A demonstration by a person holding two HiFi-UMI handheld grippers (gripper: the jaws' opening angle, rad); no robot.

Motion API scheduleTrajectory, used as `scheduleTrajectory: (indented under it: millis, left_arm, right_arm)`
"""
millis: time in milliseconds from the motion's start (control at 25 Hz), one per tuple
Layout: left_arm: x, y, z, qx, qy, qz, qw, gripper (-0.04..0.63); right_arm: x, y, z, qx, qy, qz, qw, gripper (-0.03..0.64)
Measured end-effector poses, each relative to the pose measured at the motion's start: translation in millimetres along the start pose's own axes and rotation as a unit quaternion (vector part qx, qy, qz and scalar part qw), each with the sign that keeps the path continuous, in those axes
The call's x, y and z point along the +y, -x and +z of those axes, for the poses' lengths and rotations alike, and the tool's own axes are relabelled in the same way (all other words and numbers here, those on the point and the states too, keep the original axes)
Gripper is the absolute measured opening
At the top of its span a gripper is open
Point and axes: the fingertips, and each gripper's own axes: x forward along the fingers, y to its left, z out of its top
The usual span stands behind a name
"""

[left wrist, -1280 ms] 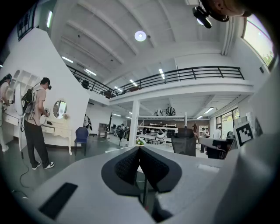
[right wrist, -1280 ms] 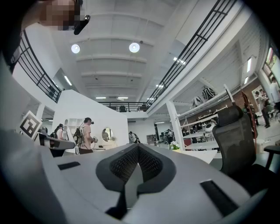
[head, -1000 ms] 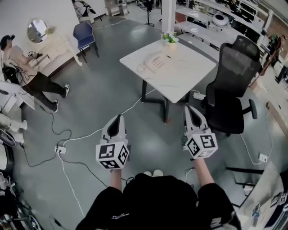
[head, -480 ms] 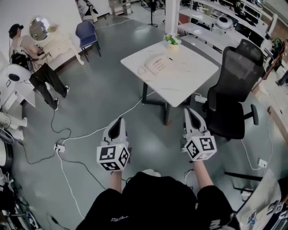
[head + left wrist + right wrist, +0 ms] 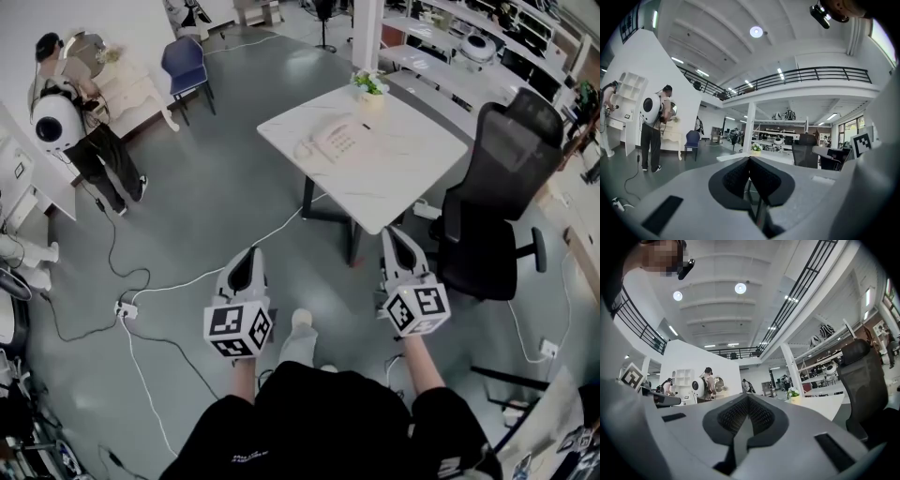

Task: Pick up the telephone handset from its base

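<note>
- The step in hand looks like the approach; the person stands on the open floor, well apart from the table (image 5: 412,183), and no grasp has begun
- The telephone (image 5: 337,141) sits on the far left part of the tabletop, near a small potted plant (image 5: 372,86); the handset (image 5: 312,147) seems to lie in place along the left side of its base, though it is too small here to make out finer detail
- The left gripper (image 5: 250,255) is held out in front, roughly level, with its jaws pressed together and nothing between them; its own view shows only the room beyond the closed pads
- The right gripper (image 5: 392,232) is the same: jaws together, empty, pointing toward the table with the office chair (image 5: 502,178) off to its right
- Next, I judge, the person must close the distance to the table; then open one gripper wide enough for the handset, bring it down over the middle of the grip, and close before lifting straight up
- The cord may pull the base along if the lift is quick; a slow rise would be wise
</note>
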Motion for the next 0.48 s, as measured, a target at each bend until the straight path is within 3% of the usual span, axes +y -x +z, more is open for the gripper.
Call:
scheduleTrajectory:
  millis: [480]
  left_arm:
    - [61, -124, 14, 0.013, 0.011, -0.041, 0.9990, -0.002]
  right_arm:
    - [-22, -124, -25, 0.013, -0.015, -0.029, 0.999, -0.011]
